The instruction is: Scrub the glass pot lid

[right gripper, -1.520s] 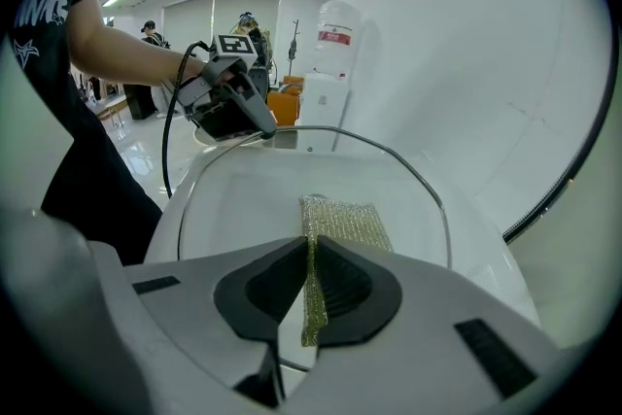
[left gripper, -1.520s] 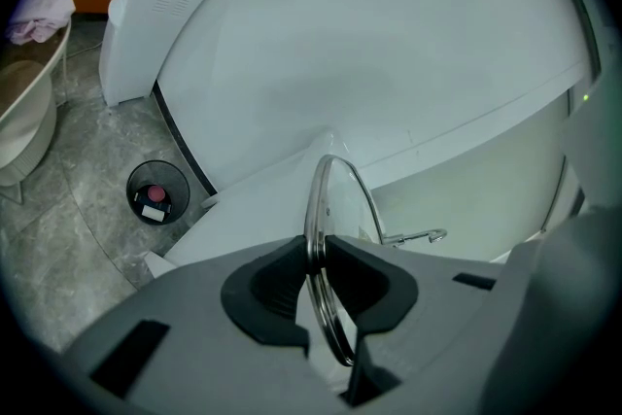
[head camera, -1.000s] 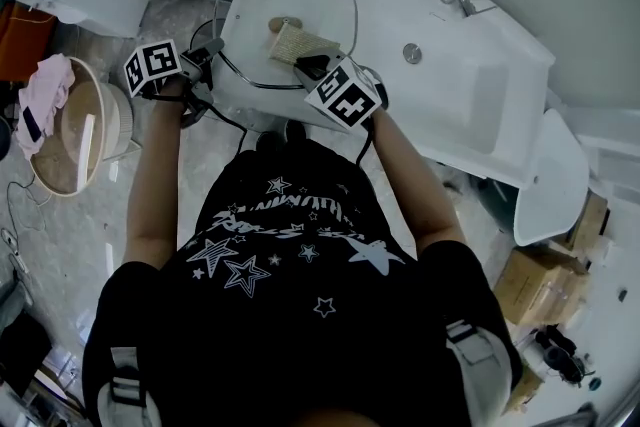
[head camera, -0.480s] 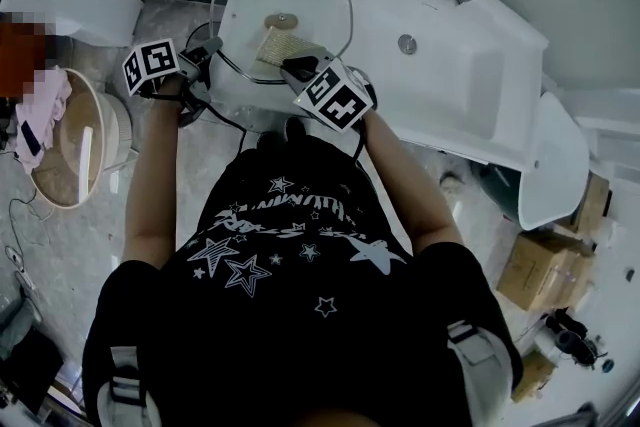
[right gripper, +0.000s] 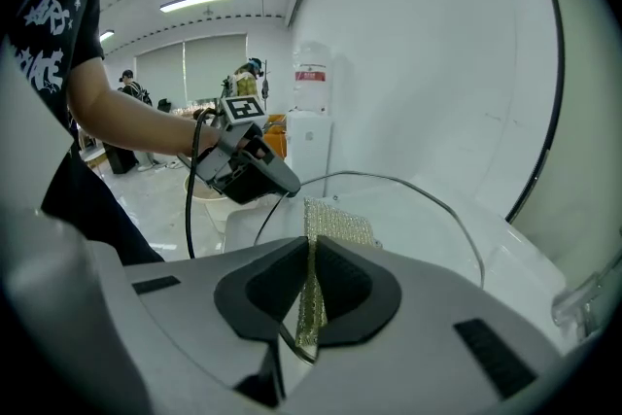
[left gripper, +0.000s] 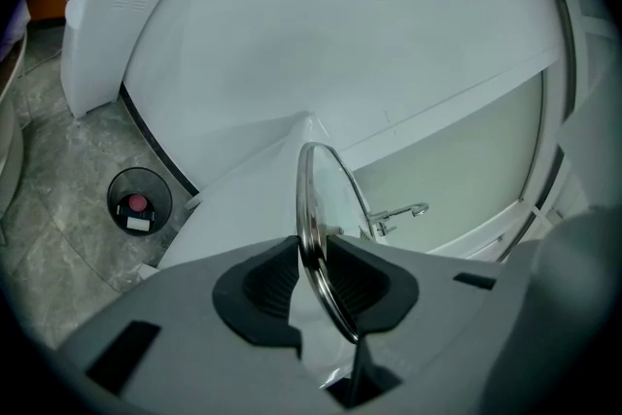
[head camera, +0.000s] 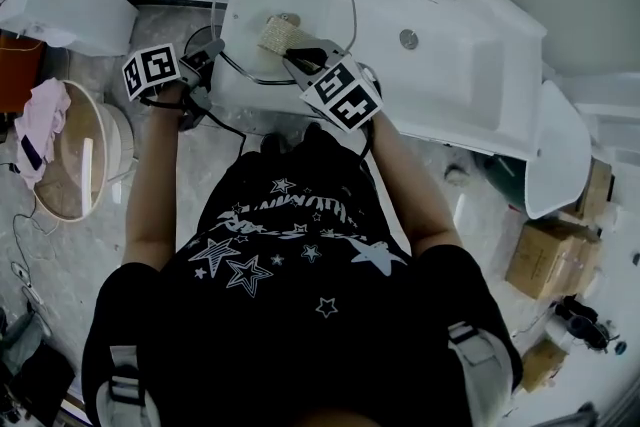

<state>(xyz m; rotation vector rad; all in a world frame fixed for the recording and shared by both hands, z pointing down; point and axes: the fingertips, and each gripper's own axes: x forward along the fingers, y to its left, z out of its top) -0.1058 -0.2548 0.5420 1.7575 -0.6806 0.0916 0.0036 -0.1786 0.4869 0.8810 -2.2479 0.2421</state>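
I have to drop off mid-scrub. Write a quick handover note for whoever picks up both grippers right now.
Left gripper: shut on the metal rim of the glass lid, holding it over the near end of the white tub.
Right gripper: shut on the golden mesh scrub pad, which lies against the glass near the lid's centre.
Done: lid gripped, pad brought to the glass.
Left: work the pad over the rest of the glass, out to the rim. The pictures do not show how much is already clean.
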